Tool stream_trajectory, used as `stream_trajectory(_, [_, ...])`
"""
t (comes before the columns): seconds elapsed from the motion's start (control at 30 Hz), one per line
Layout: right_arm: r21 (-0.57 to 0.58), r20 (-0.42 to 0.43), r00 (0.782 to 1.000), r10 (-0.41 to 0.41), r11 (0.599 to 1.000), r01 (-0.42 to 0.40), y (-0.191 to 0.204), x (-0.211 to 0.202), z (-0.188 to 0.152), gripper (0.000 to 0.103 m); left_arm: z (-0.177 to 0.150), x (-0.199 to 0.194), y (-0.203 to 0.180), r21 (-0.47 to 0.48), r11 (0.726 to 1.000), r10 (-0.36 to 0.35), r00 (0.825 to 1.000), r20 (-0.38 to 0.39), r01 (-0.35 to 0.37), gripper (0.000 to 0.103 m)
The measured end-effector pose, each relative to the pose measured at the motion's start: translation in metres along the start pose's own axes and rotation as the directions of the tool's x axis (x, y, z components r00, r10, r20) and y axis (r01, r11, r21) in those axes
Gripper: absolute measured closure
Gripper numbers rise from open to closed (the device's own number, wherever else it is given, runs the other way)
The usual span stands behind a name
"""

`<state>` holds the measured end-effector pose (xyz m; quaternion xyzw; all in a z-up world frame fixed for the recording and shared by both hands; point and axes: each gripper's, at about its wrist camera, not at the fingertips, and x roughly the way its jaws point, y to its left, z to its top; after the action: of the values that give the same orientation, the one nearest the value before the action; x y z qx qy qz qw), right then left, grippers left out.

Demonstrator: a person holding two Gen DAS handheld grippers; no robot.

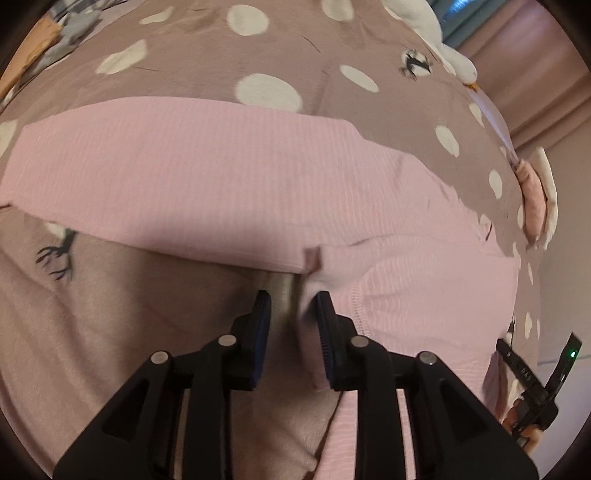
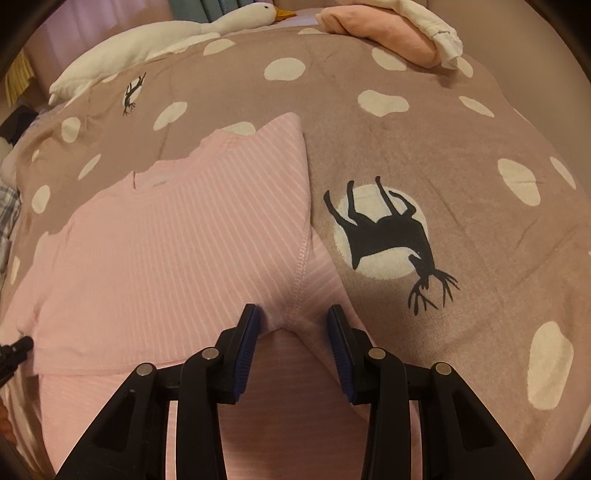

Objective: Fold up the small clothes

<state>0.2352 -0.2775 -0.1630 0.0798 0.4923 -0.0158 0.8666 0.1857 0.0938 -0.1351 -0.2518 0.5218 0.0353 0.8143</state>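
A small pink striped shirt (image 1: 229, 173) lies partly folded on a brown spotted blanket (image 1: 207, 62); it also shows in the right wrist view (image 2: 177, 236). My left gripper (image 1: 293, 306) is open, its jaws on either side of a raised fold at the shirt's near edge. My right gripper (image 2: 293, 319) is open, its jaws on either side of the stitched hem corner (image 2: 299, 273) of the folded layer. The right gripper's body (image 1: 535, 384) shows at the lower right of the left wrist view.
A white goose plush (image 2: 155, 40) lies at the blanket's far left. Folded pink and white clothes (image 2: 391, 29) sit at the far right, also in the left wrist view (image 1: 535, 192). A deer print (image 2: 388, 236) lies right of the shirt. Curtains (image 1: 524, 74) hang behind.
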Motion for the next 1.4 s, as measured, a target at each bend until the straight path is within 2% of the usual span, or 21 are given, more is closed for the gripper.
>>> stream_trajectory(0.07, [-0.002, 0.001, 1.0, -0.006, 1.0, 0.006, 0.001, -0.003, 0.0, 0.064, 0.001, -0.012, 0.007, -0.016, 1.0, 0.024, 0.999, 0.029, -0.024, 0.067])
stream_trajectory(0.17, [-0.002, 0.003, 1.0, 0.0, 1.0, 0.0, 0.004, -0.013, 0.0, 0.064, 0.003, -0.035, 0.023, -0.06, 0.998, 0.004, 0.997, 0.08, 0.001, 0.056])
stream_trajectory(0.27, [-0.022, 0.05, 0.998, 0.031, 0.999, -0.03, 0.014, -0.037, 0.001, 0.064, 0.003, -0.061, 0.041, -0.112, 0.993, -0.013, 0.99, 0.142, 0.029, 0.048])
stream_trajectory(0.33, [-0.045, 0.087, 0.995, 0.051, 0.998, -0.047, 0.022, -0.054, 0.002, 0.063, 0.002, -0.078, 0.051, -0.138, 0.99, 0.003, 0.983, 0.186, 0.023, 0.039])
stream_trajectory(0.37, [-0.059, 0.11, 0.992, 0.063, 0.997, -0.057, 0.028, -0.065, 0.003, 0.062, 0.002, -0.086, 0.056, -0.153, 0.988, 0.015, 0.978, 0.207, 0.017, 0.032])
stream_trajectory(0.43, [-0.082, 0.157, 0.983, 0.091, 0.994, -0.079, 0.038, -0.087, 0.004, 0.052, 0.0, -0.101, 0.068, -0.188, 0.982, 0.04, 0.967, 0.25, 0.008, 0.026])
stream_trajectory(0.5, [-0.106, 0.21, 0.968, 0.134, 0.988, -0.114, 0.048, -0.111, 0.004, 0.049, -0.003, -0.113, 0.082, -0.228, 0.974, 0.063, 0.959, 0.277, 0.002, 0.016])
stream_trajectory(0.57, [-0.133, 0.259, 0.95, 0.175, 0.981, -0.144, 0.058, -0.133, 0.003, 0.041, -0.006, -0.12, 0.095, -0.268, 0.963, 0.083, 0.953, 0.291, -0.002, 0.016])
stream_trajectory(0.63, [-0.15, 0.301, 0.933, 0.198, 0.976, -0.159, 0.069, -0.151, 0.001, 0.024, -0.009, -0.123, 0.106, -0.302, 0.953, 0.097, 0.951, 0.294, -0.004, 0.015])
stream_trajectory(0.77, [-0.213, 0.385, 0.891, 0.242, 0.962, -0.17, 0.089, -0.181, -0.009, 0.022, -0.017, -0.123, 0.125, -0.352, 0.936, 0.128, 0.95, 0.284, -0.021, 0.015])
stream_trajectory(0.87, [-0.225, 0.419, 0.875, 0.243, 0.961, -0.159, 0.097, -0.188, -0.014, 0.018, -0.02, -0.124, 0.139, -0.376, 0.926, 0.15, 0.946, 0.287, -0.033, 0.015])
stream_trajectory(0.93, [-0.222, 0.417, 0.875, 0.246, 0.961, -0.165, 0.102, -0.186, -0.017, 0.012, -0.021, -0.123, 0.149, -0.395, 0.918, 0.151, 0.944, 0.294, -0.024, 0.015])
stream_trajectory(1.0, [-0.216, 0.4, 0.879, 0.26, 0.959, -0.185, 0.103, -0.182, -0.018, 0.011, -0.02, -0.119, 0.16, -0.416, 0.909, 0.147, 0.946, 0.288, -0.015, 0.015])
stream_trajectory(1.13, [-0.204, 0.368, 0.896, 0.249, 0.962, -0.183, 0.106, -0.173, -0.028, 0.011, -0.018, -0.111, 0.175, -0.443, 0.896, 0.169, 0.949, 0.265, -0.036, 0.016])
stream_trajectory(1.3, [-0.172, 0.321, 0.921, 0.222, 0.97, -0.173, 0.099, -0.158, -0.035, 0.01, -0.016, -0.101, 0.184, -0.451, 0.892, 0.168, 0.953, 0.252, -0.038, 0.016])
stream_trajectory(1.4, [-0.127, 0.306, 0.928, 0.212, 0.975, -0.181, 0.088, -0.154, -0.038, 0.004, -0.013, -0.096, 0.188, -0.458, 0.888, 0.172, 0.955, 0.242, -0.044, 0.016])
